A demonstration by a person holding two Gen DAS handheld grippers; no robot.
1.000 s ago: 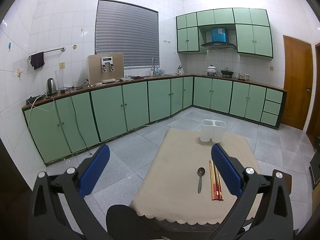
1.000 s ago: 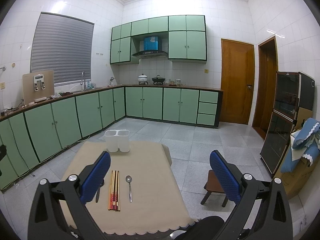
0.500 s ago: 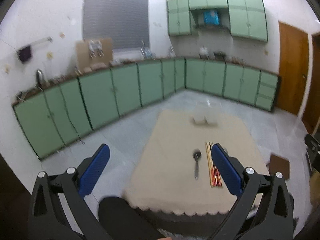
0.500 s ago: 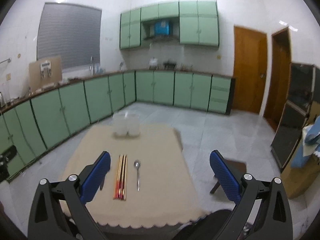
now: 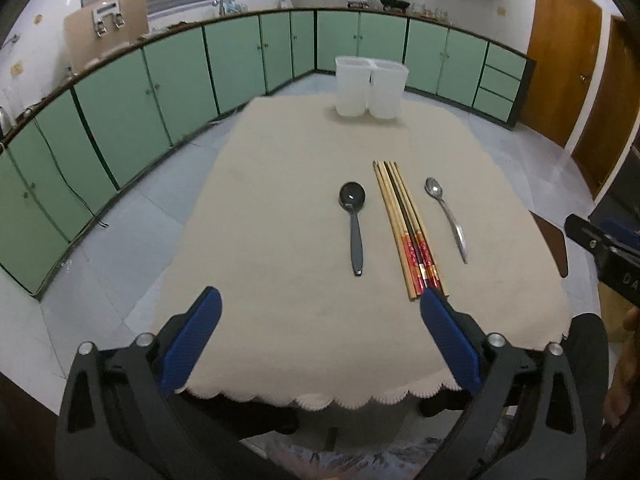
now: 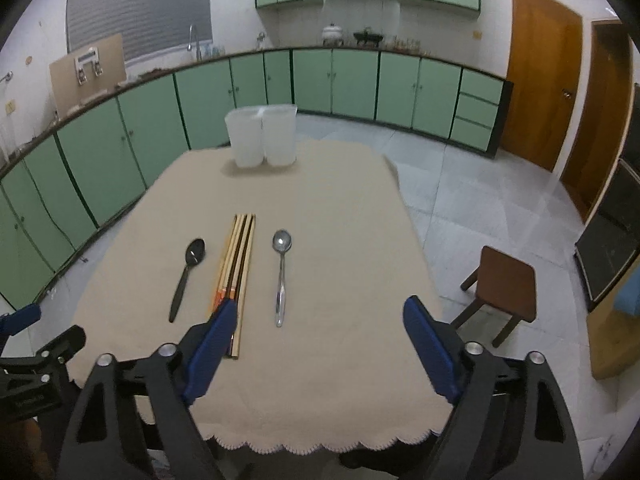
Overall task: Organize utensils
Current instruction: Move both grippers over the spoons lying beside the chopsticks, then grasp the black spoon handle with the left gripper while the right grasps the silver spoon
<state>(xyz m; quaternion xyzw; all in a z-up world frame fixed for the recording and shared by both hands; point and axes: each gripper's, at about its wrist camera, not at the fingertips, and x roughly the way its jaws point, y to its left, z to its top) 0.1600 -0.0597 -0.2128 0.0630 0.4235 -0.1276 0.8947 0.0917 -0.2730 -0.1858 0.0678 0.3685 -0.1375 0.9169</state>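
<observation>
Two claws wide apart and empty, jaws just narrowing, left claw (image 5: 320, 304), right claw (image 6: 316, 316) hiding chopsticks' (image 6: 236, 256) ends

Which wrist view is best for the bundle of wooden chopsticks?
Left wrist view: the bundle of wooden chopsticks lies nearly whole on the beige tablecloth, red-patterned ends visible, only its near tip behind a blue pad. In the right wrist view the chopsticks are partly covered by the right gripper's blue pad.

A home kitchen: green cabinets (image 6: 152, 128), sink tap (image 6: 195, 42), pots on the counter (image 6: 333, 34).
</observation>
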